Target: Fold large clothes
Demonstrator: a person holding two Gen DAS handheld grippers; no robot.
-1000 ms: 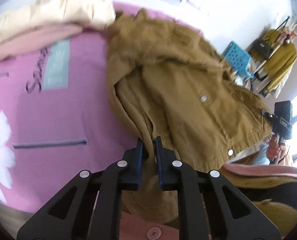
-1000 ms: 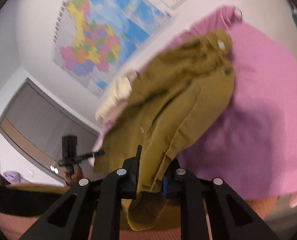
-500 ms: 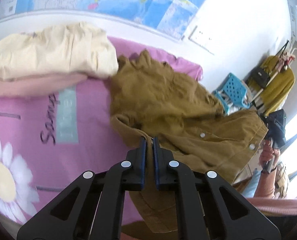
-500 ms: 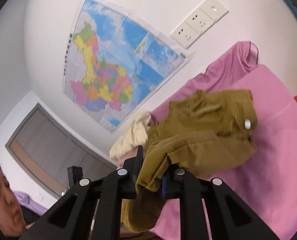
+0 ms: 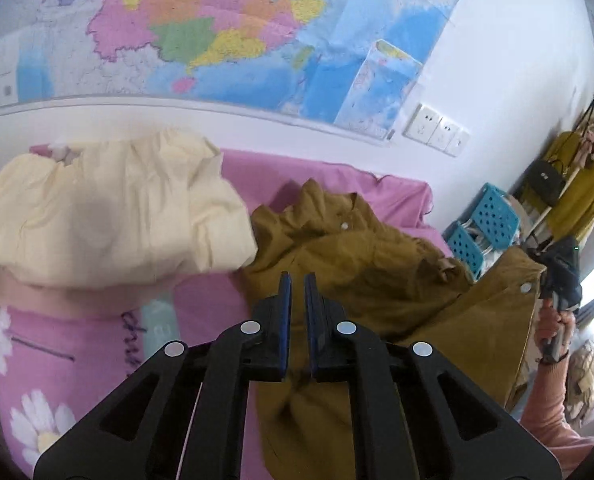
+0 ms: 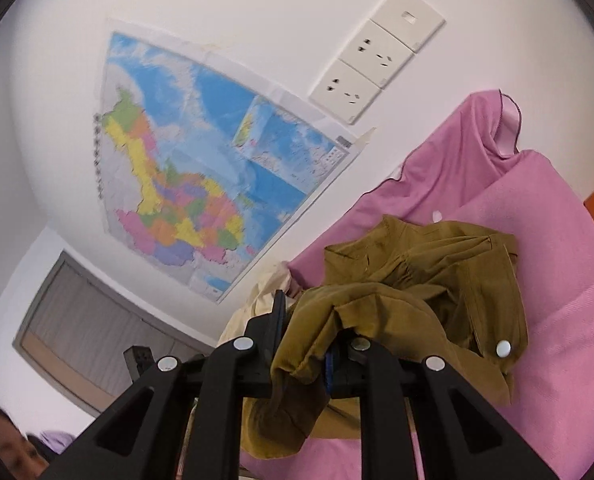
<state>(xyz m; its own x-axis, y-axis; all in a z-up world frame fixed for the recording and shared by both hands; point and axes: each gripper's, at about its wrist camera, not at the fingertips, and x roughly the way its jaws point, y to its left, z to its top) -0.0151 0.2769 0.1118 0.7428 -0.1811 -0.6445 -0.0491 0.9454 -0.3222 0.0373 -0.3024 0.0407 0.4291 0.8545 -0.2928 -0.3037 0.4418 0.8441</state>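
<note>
Left gripper (image 5: 295, 292) nearly shut, pinching jacket (image 5: 361, 248) cloth low between its jaws. Right gripper (image 6: 305, 320) clamped on a bunched jacket fold. Brown jacket draped over pink bedspread (image 5: 201, 320). Cream bundle (image 5: 109, 204) beside. Map (image 5: 217, 32) on wall behind.

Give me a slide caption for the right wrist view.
Right tool shut on a brown jacket above pink bedding, map behind.

both tools lifted the jacket (image 5: 361, 248) higher.
</note>
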